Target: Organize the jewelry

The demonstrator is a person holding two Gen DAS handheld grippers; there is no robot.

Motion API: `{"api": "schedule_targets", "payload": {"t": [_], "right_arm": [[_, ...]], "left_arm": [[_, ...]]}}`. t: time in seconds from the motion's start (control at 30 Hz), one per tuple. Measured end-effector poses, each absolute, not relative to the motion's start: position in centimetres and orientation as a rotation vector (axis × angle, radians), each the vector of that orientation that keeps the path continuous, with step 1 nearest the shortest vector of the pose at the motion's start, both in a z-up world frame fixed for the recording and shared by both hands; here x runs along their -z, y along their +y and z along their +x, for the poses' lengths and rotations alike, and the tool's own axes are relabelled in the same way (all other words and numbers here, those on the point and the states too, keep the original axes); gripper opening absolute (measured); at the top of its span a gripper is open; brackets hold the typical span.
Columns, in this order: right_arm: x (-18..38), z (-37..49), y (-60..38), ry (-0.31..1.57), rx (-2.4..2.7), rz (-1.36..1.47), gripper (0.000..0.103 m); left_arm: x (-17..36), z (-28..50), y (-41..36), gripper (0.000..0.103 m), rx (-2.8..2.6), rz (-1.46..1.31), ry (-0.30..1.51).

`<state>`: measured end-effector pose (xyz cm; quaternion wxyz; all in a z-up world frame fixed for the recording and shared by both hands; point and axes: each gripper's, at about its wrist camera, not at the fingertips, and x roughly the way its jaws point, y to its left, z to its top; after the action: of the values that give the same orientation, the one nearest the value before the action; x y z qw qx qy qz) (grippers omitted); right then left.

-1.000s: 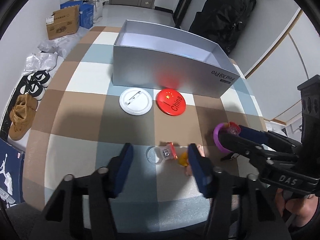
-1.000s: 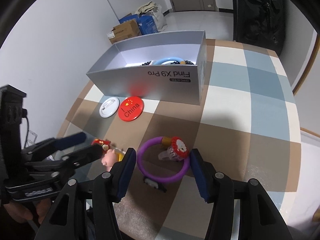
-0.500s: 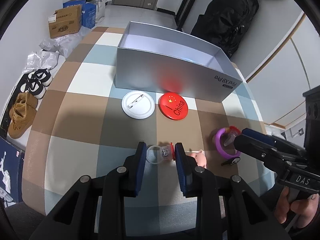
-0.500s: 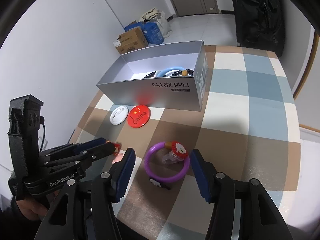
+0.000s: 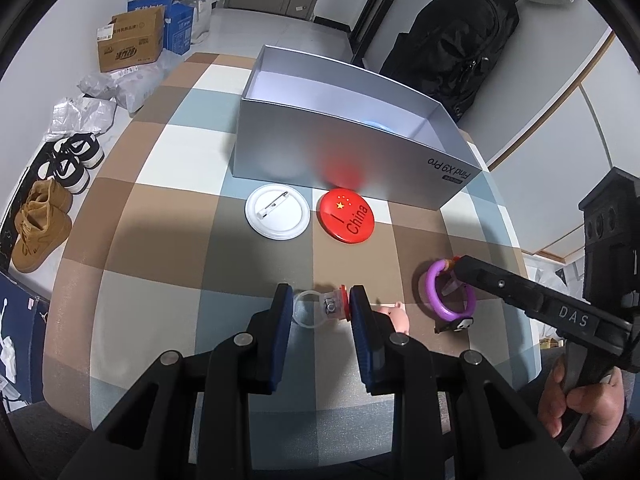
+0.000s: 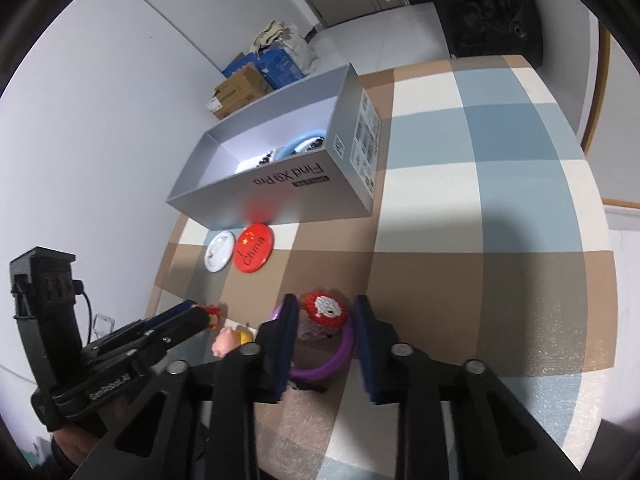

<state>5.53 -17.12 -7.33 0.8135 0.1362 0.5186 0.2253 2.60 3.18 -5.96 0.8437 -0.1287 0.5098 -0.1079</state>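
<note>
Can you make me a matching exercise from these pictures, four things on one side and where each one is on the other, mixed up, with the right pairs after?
Things:
1. red badge
2. white badge
3. purple bracelet
4. blue bangle

Places:
A. inside the silver box
B. between the right gripper's fingers
C. on the table, right of the white badge in the left wrist view
D. on the table, pin side up, in front of the box

Pairs: 1-C, 2-D, 3-B, 4-A
</note>
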Motion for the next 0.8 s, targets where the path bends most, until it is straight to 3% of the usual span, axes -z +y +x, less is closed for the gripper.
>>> {"api": "schedule_targets", "payload": {"t": [0.8], "right_arm": [[1.7,5.2,-17.1,0.925,-0.582,0.359,0.019]], "left_arm": [[2.1,3.3,3.8,0.023,0.187,-0.296,0.918]]}}
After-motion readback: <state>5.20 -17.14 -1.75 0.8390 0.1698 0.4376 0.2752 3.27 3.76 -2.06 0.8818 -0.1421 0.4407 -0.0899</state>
